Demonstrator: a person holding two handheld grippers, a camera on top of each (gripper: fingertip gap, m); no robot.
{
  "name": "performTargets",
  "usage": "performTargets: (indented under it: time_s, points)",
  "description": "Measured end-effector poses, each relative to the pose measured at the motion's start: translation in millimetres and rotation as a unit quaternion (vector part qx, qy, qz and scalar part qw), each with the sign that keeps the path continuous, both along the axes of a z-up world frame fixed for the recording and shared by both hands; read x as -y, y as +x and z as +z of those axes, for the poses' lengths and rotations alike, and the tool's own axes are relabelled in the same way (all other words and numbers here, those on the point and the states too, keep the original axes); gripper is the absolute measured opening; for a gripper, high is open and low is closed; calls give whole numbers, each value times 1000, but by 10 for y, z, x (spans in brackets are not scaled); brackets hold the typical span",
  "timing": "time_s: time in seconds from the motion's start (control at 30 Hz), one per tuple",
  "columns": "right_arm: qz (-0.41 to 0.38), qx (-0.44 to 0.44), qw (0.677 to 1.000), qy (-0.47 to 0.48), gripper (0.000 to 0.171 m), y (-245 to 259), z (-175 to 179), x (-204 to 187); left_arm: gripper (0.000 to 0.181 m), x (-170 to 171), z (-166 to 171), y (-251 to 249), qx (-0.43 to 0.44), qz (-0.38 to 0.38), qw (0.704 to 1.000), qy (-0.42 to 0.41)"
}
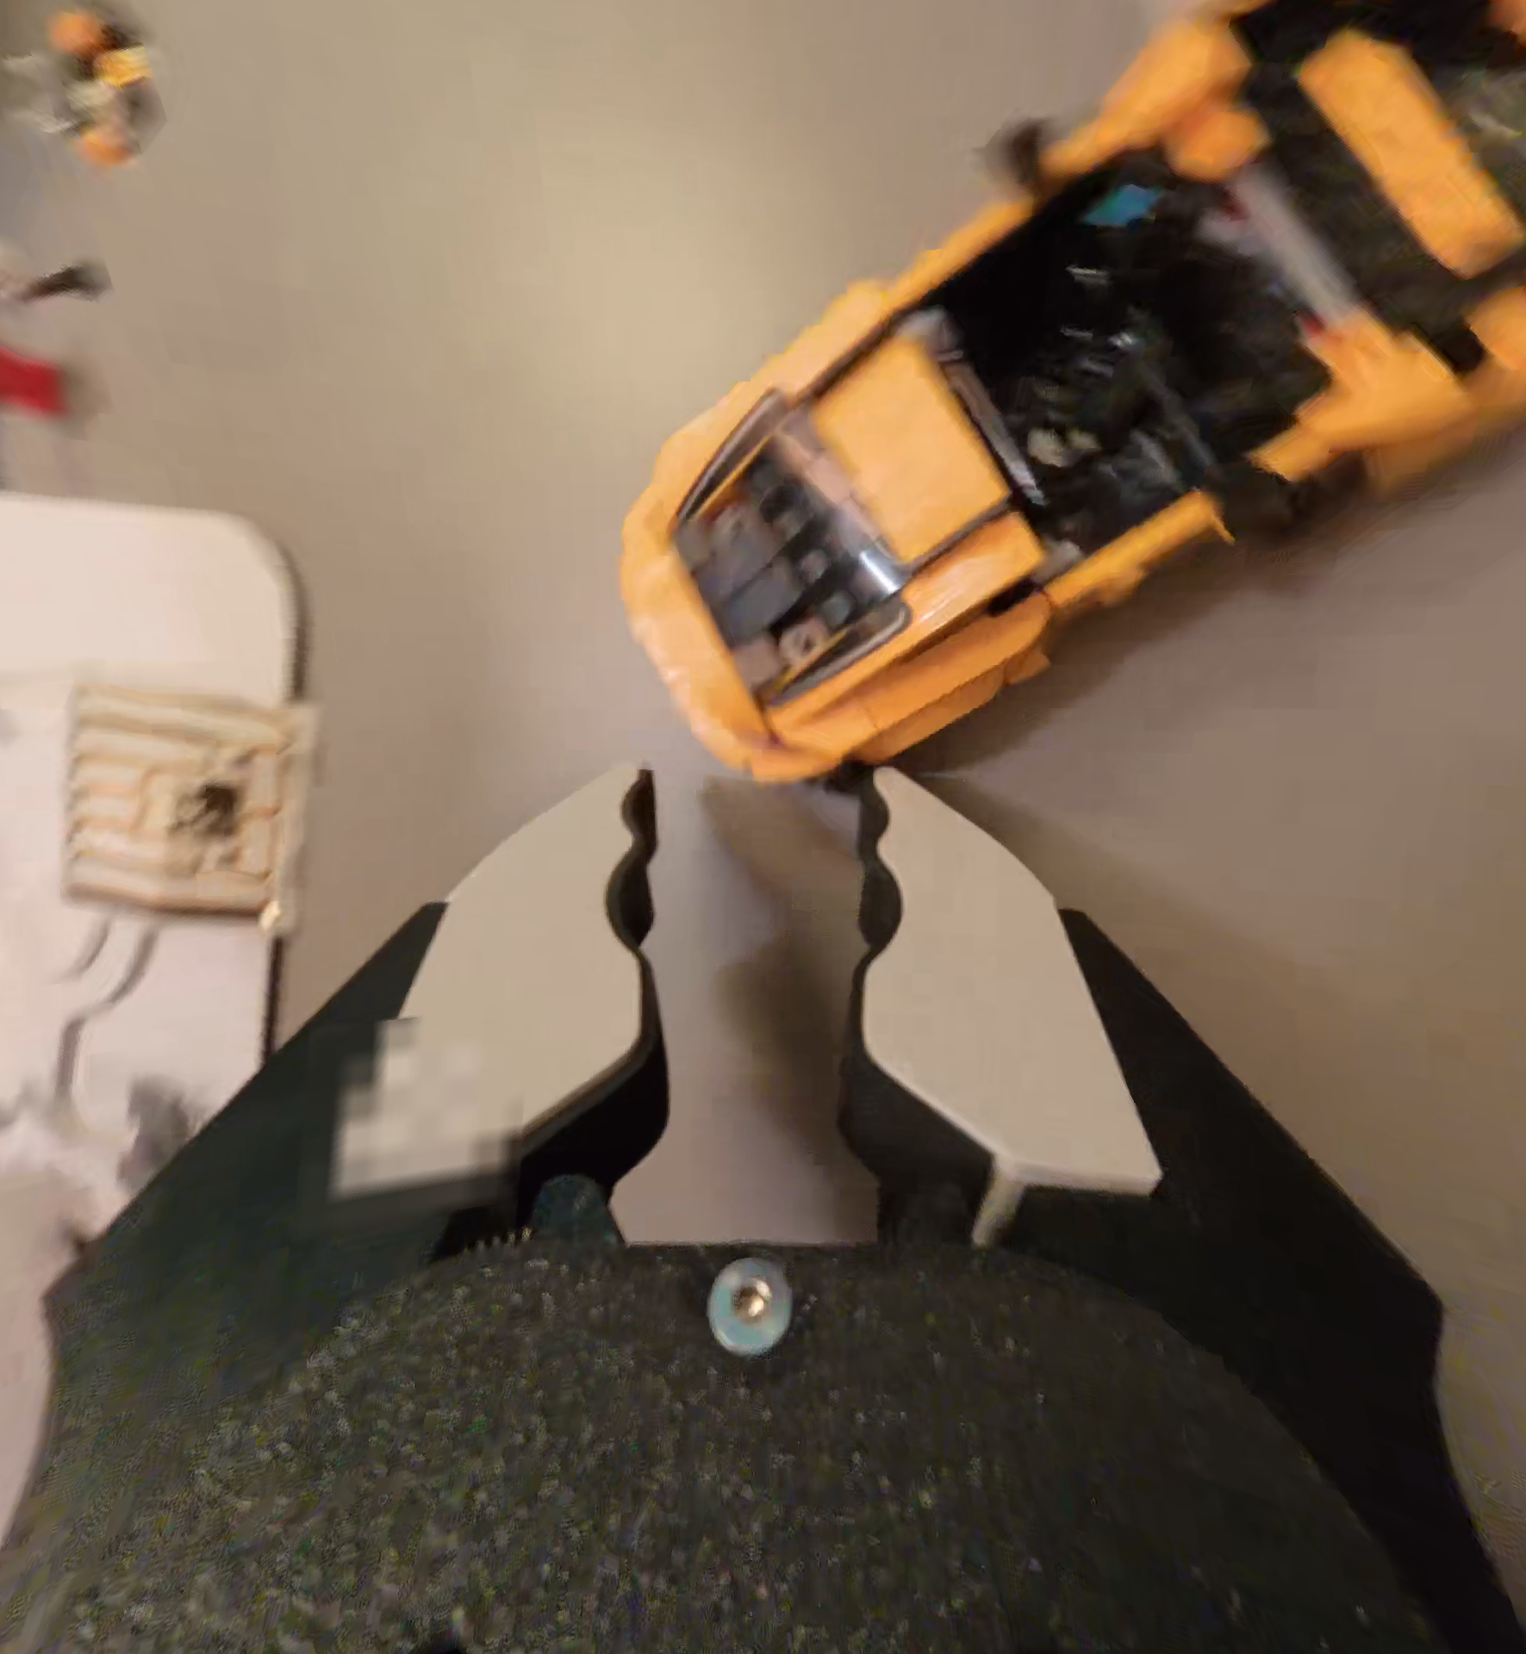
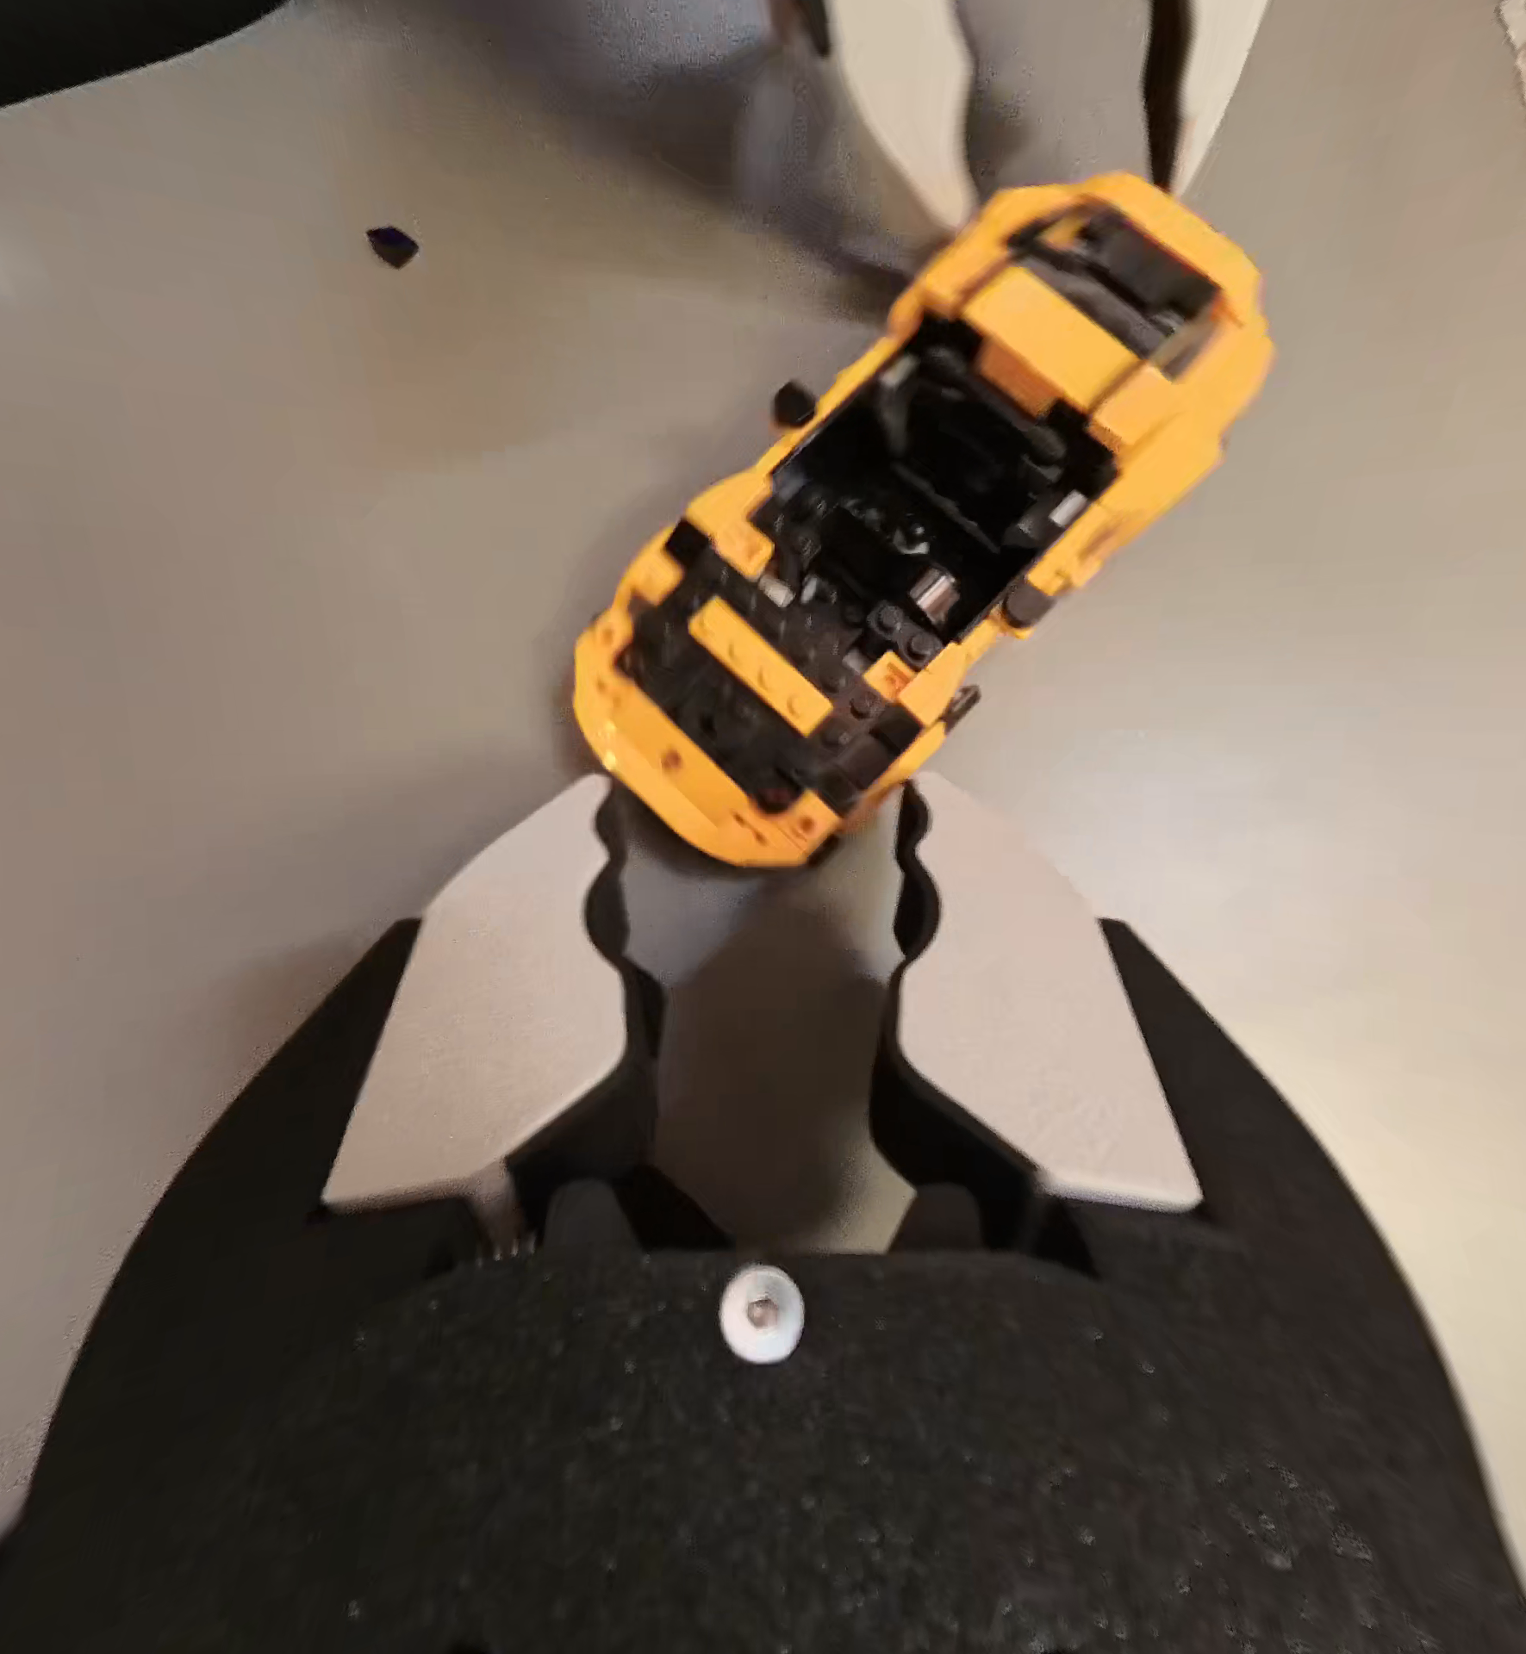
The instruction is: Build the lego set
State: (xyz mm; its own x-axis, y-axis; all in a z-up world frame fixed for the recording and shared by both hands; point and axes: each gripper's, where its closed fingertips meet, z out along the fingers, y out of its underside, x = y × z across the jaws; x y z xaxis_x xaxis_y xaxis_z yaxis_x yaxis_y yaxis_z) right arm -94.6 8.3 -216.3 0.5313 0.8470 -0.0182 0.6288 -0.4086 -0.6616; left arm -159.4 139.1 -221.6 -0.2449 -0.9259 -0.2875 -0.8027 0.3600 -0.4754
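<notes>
Both claws are released: right gripper (image 2: 754, 792) straddles the yellow Lego car's (image 2: 920, 528) nose at frame centre; left gripper (image 1: 763, 783) sits beside its tail.

Lego car (image 2: 920, 528) on the table (image 2: 204, 716), one end between the right claw's (image 2: 754, 797) fingertips.

- I see a plain grey-beige table (image 1: 490, 376) filling nearly all of both views, smooth and matte.
- Light falls warm and uneven on it: in my right wrist view the surface brightens toward the right edge and dims toward the upper left.
- A dark band (image 2: 70, 45) cuts across the top left corner of the right wrist view, beyond the table's edge; I cannot tell what it is.
- Both views are softened by blur, so I can make out no walls, floor or windows.
</notes>
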Motion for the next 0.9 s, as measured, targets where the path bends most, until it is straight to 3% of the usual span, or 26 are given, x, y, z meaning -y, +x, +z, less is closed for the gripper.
performTargets:
  time_s: [0.07,0.13,0.27,0.5,0.57,0.7,0.9]
  points:
    - [-28,39,998,32,47,-48,-27,15,34,-170,34,-13,40,84,995,26]
    - [-18,66,996,54,48,-187,-47,92,32,-76,130,-75,83,113,990,5]
    - [-37,108,988,106,46,-253,-27,11,30,374,305,-448,102,99,987,-76]
    - [-127,66,982,125,76,-457,191,-60,29,1264,171,-1057,48,57,982,-172]
    - [-136,79,979,133,84,-519,168,-91,31,1391,64,-1059,33,73,981,-179]
    - [-146,55,980,121,84,-585,181,-109,31,1412,-64,-1009,19,99,984,-148]
    - [-199,37,975,96,83,-483,157,-144,23,1561,-59,-1006,10,30,982,-187]
